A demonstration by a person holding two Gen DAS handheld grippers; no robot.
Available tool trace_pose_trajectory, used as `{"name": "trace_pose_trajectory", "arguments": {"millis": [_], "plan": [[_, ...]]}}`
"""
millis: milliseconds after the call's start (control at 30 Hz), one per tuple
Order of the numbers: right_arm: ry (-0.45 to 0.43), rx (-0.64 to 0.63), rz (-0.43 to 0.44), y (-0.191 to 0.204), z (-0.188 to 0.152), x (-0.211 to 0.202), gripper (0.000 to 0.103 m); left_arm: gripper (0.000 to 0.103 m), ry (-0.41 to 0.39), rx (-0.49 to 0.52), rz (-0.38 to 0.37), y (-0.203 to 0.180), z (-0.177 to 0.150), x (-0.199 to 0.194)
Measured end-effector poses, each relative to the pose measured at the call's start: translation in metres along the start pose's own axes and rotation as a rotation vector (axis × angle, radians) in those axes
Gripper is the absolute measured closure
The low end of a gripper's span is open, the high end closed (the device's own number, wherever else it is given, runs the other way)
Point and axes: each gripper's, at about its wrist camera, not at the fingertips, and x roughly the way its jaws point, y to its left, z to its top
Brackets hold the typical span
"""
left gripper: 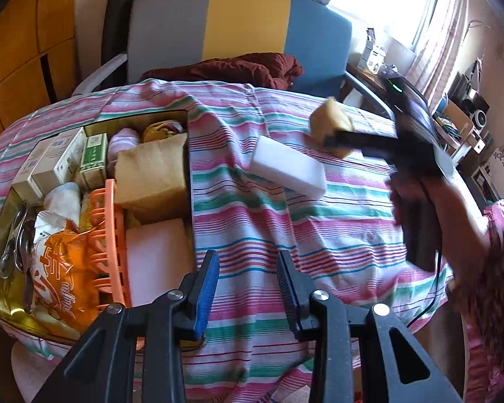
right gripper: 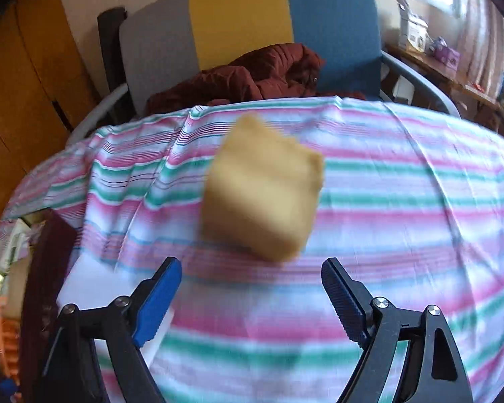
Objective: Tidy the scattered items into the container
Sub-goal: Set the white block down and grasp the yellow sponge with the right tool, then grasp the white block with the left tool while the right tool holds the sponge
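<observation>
My left gripper (left gripper: 248,257) hangs with its jaws apart and nothing between them, above the striped cloth (left gripper: 336,235) just off the box's near right corner; I judge it is parked there, ready for the next piece.

My right gripper (right gripper: 252,265) is spread wide too, gripping nothing; the tan block (right gripper: 262,191) sits just past its tips, blurred. From the left wrist view it overlaps one finger, towards the far right of the table; I cannot tell whether it rests on the cloth or is in the air. It looks like a soft sponge cube, matt and slightly squashed at the corners, so it should give under the pads.

The box (left gripper: 131,118) stands at the left edge of the table, a shallow gold tray with shiny walls, already packed tight. It holds stiff little cartons (left gripper: 64,158) along the far side, a brown sponge (left gripper: 151,174) against the right wall, a slatted orange basket (left gripper: 107,221) and a crinkly snack bag (left gripper: 60,268) nearer me.

A white block (left gripper: 287,168), smooth and square-edged like foam, lies loose near the middle of the table, just beside the box's right wall; it and the tan block appear to be what is left to tidy.

The cloth is thin and rucked into folds, so it may drag under a sliding piece.
</observation>
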Motion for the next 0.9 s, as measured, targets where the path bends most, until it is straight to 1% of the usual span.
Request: {"name": "trace_pose_trajectory", "arguments": {"millis": [33,67,100,133,167,200,233,300,400,467,567,600,633,667,700,733,867,900], "plan": [[-0.03,0.017,0.013,-0.005,-0.003,-0.008,0.016,0.068,0.002,0.002,0.001,-0.001,0.0,0.0],[-0.061,0.02,0.018,-0.007,-0.004,-0.015,0.013,0.068,0.003,0.0,0.002,-0.001,0.001,0.001],[-0.09,0.012,0.008,-0.009,-0.003,-0.02,0.01,0.068,0.006,-0.004,0.004,-0.002,0.001,0.001],[-0.122,-0.003,-0.031,-0.009,0.003,-0.023,0.006,0.068,0.011,-0.007,0.005,-0.002,0.001,0.002],[-0.138,-0.008,-0.053,-0.008,0.007,-0.024,0.003,0.068,0.015,-0.008,0.006,-0.002,0.001,0.003],[-0.152,-0.008,-0.062,-0.008,0.013,-0.023,0.002,0.068,0.015,-0.008,0.006,-0.003,0.001,0.004],[-0.156,-0.005,-0.047,-0.006,0.021,-0.019,0.002,0.068,0.015,-0.006,0.007,-0.004,0.0,0.003],[-0.136,-0.014,-0.011,0.0,0.037,-0.006,0.001,0.068,0.01,0.002,0.013,-0.006,0.0,0.002],[-0.103,-0.037,-0.071,0.012,0.056,0.016,0.001,0.068,0.002,0.009,0.021,-0.009,0.0,-0.002],[-0.087,-0.04,-0.056,0.019,0.065,0.033,0.001,0.068,0.0,0.012,0.024,-0.009,-0.001,-0.003],[-0.059,-0.059,-0.1,0.025,0.069,0.053,0.001,0.068,0.003,0.017,0.032,-0.009,-0.001,-0.004],[-0.051,-0.064,-0.096,0.026,0.069,0.059,0.002,0.068,0.003,0.018,0.035,-0.008,-0.001,-0.004],[-0.035,-0.068,-0.092,0.026,0.068,0.064,0.007,0.068,0.003,0.016,0.036,-0.008,-0.001,-0.004],[-0.019,-0.072,-0.105,0.026,0.066,0.068,0.012,0.068,0.004,0.013,0.037,-0.007,-0.001,-0.003],[-0.011,-0.078,-0.119,0.025,0.063,0.071,0.014,0.068,0.007,0.01,0.038,-0.006,0.0,-0.002],[-0.015,-0.083,-0.119,0.024,0.061,0.071,0.02,0.068,0.01,0.008,0.038,-0.006,0.0,-0.001],[-0.033,-0.122,-0.11,0.022,0.054,0.063,0.028,0.068,0.02,0.013,0.033,-0.008,0.0,0.002],[-0.035,-0.131,-0.105,0.023,0.052,0.06,0.029,0.068,0.022,0.017,0.031,-0.009,0.0,0.003]]}}
